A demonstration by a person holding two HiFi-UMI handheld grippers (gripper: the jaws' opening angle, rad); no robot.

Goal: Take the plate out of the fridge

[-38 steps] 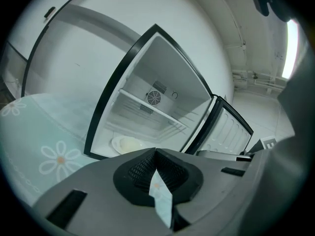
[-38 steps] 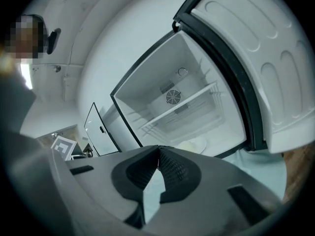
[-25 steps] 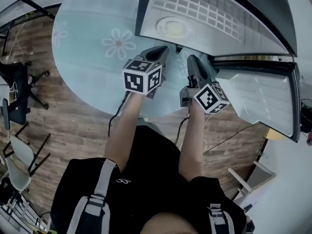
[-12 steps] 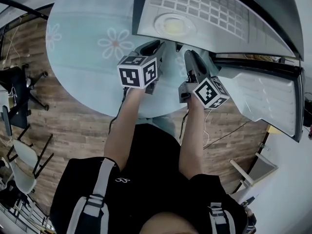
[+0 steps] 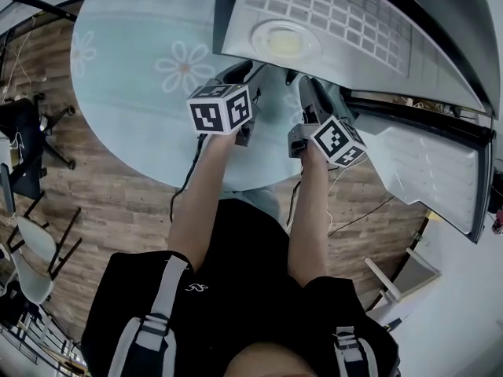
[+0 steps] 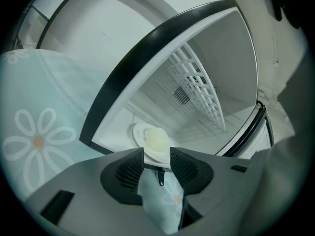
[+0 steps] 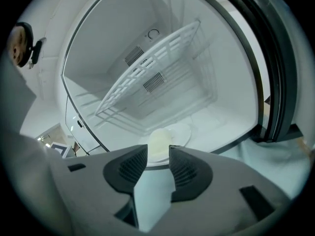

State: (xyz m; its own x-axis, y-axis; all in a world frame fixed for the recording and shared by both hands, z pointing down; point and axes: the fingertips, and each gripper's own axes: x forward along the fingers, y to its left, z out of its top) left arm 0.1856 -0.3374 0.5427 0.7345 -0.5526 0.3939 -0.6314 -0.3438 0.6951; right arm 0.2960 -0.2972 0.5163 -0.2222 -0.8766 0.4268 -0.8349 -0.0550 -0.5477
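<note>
Fridge (image 7: 108,48) stands open. Plate (image 7: 184,131) sits on its floor under the wire shelf (image 7: 162,63), untouched. Left tongs (image 6: 156,155) and right tongs (image 7: 158,154) are both opening, empty, aimed at the plate, likely readying a two-sided grab.

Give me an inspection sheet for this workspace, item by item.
Surface: round table under a pale flowered cloth, with the fridge standing open on it.
Job's things: plate on the fridge floor, pale lump on it; wire shelf inside.
Clutter: nothing seen.
Grippers: left gripper and right gripper before the opening, jaws opening, nothing between them.
Cables: black cables trail from both grippers beside the arms.
Surroundings: wood floor, chairs at left, fridge door swung open at right.
</note>
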